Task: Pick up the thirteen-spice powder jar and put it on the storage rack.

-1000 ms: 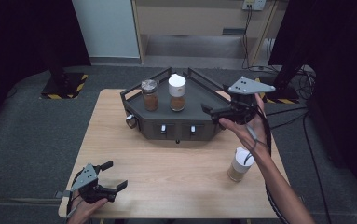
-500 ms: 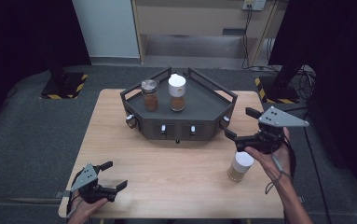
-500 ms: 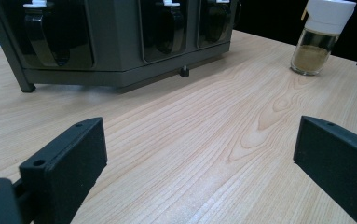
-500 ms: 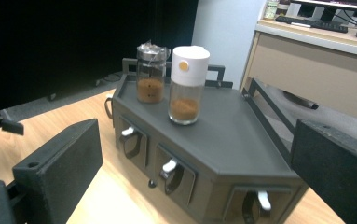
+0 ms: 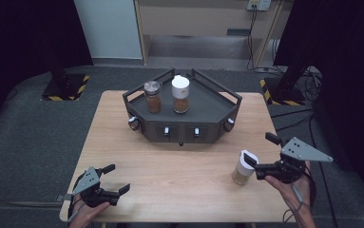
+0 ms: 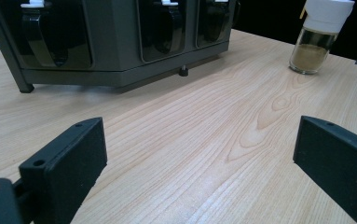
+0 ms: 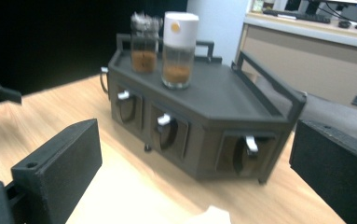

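Wooden table [image 5: 184,166] (pale grain) stands on grey carpet [image 5: 27,142].

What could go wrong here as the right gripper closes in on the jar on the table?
The right gripper is open right beside the lone jar, level with its white cap; a nudge that high could tip the tall, narrow jar. It also stands near the table corner, so a push might send it off the edge.

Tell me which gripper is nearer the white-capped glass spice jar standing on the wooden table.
Right. The right gripper has its open jaws right beside the white-capped glass spice jar, while the left gripper sits open far across the wooden table, near its front left corner.
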Tool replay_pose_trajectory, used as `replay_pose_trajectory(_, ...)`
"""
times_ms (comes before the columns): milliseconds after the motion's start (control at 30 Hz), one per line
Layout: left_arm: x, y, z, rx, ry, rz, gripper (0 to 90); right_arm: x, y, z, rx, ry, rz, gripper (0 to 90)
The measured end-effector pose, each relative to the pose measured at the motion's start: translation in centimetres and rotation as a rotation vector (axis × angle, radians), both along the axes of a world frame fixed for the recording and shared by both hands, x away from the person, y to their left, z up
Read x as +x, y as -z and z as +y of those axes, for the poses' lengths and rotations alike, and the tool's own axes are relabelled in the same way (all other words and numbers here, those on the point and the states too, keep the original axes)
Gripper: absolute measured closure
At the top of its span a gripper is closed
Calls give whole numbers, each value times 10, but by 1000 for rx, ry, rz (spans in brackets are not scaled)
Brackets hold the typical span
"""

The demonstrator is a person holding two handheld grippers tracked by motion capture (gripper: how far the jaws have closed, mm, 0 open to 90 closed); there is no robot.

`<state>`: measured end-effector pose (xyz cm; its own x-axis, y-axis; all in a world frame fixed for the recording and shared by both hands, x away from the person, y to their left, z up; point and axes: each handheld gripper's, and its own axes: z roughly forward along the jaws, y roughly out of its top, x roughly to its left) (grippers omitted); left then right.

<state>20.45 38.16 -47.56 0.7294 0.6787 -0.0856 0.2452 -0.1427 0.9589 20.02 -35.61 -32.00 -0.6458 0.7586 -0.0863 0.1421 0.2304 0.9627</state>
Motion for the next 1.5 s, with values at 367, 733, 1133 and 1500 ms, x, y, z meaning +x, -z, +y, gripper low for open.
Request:
replay_pose_trajectory(367, 1, 0, -1, 4, 8, 5, 15, -19, 42, -21, -3, 9, 63, 28)
replay_pose_trajectory(733, 1, 0, -1, 6, 7, 2, 16, -24, 82, -33, 22, 37, 122, 35)
replay_pose_trajectory(1133, 1, 1, 1, -3, 12, -3, 17, -26, 100, -36, 33, 47, 144, 33)
replay_pose_trajectory(1500, 2, 1, 0, -2, 25, -9, 18, -29, 102, -37, 25, 52, 141, 33)
